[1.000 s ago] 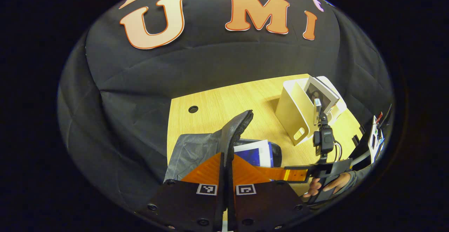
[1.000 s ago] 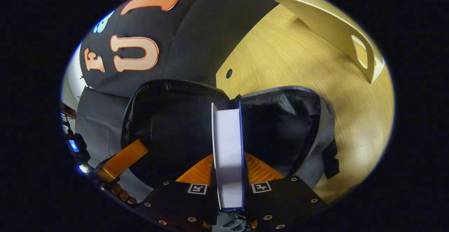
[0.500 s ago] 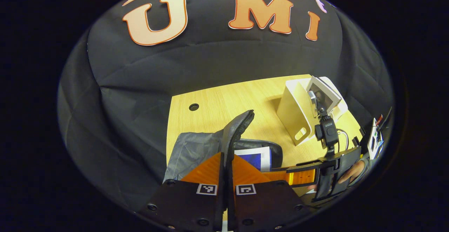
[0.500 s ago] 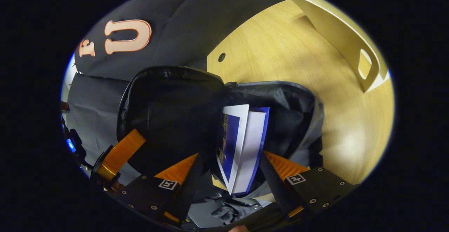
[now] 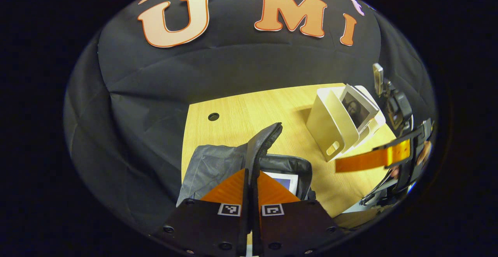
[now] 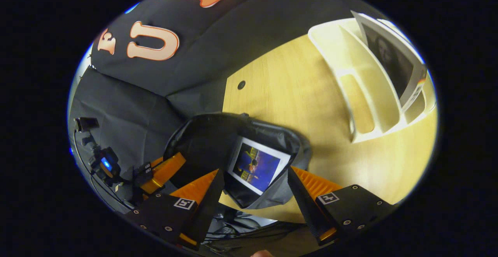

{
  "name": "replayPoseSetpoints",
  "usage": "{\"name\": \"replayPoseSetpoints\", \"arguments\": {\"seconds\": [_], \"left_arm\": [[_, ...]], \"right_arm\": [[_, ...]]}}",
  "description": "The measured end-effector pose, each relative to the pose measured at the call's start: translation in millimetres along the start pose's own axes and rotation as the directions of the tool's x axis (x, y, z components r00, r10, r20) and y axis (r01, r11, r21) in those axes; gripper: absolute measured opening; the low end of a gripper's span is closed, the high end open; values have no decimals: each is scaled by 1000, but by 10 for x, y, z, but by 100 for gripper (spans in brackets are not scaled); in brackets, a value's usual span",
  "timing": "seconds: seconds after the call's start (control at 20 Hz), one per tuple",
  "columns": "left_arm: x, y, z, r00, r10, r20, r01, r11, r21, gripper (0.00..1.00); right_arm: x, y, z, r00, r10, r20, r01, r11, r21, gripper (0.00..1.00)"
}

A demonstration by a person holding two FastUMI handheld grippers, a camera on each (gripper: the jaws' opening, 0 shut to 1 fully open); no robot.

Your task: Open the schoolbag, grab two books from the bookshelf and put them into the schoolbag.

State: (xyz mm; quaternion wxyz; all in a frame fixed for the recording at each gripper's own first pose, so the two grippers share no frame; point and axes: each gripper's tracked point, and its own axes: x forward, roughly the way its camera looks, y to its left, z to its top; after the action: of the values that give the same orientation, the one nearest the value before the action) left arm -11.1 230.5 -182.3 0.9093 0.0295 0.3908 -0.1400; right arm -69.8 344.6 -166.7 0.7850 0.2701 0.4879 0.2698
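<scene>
Inside the open schoolbag (image 6: 288, 140) lies a blue-covered book (image 6: 258, 165), lettering illegible.

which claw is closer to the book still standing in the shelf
Right. The right claw hangs open above the table just in front of the shelf holding the book. The left claw is farther back, shut on the bag flap.

Book (image 5: 287, 180) in the schoolbag (image 5: 218, 163) mostly hidden behind the left gripper (image 5: 251, 179), lower centre. Bookshelf (image 6: 362, 93) cut off at the upper right edge. Cover of its remaining book (image 6: 393, 62) too dim to tell.
</scene>
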Motion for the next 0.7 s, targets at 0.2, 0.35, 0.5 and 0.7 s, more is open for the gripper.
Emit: {"name": "replayPoseSetpoints", "arguments": {"seconds": [0.2, 0.35, 0.5, 0.7], "left_arm": [[31, -39, -30, 1000, -5, -3, 5, 1000, 1, 6], [57, -73, -75, 1000, -9, -13, 9, 1000, 5, 6], [64, -93, -100, 1000, -8, -19, 9, 1000, 23, 5], [109, -119, -118, 999, -10, -30, 11, 1000, 19, 6]], "right_arm": [[-394, -368, 347, 994, -98, 48, 101, 991, -83, 98], [-662, -542, 577, 986, -153, 63, 159, 982, -105, 98], [-933, -654, 818, 979, -186, 79, 196, 969, -148, 98], [-1245, -857, 1221, 960, -251, 124, 271, 946, -178, 98]]}}
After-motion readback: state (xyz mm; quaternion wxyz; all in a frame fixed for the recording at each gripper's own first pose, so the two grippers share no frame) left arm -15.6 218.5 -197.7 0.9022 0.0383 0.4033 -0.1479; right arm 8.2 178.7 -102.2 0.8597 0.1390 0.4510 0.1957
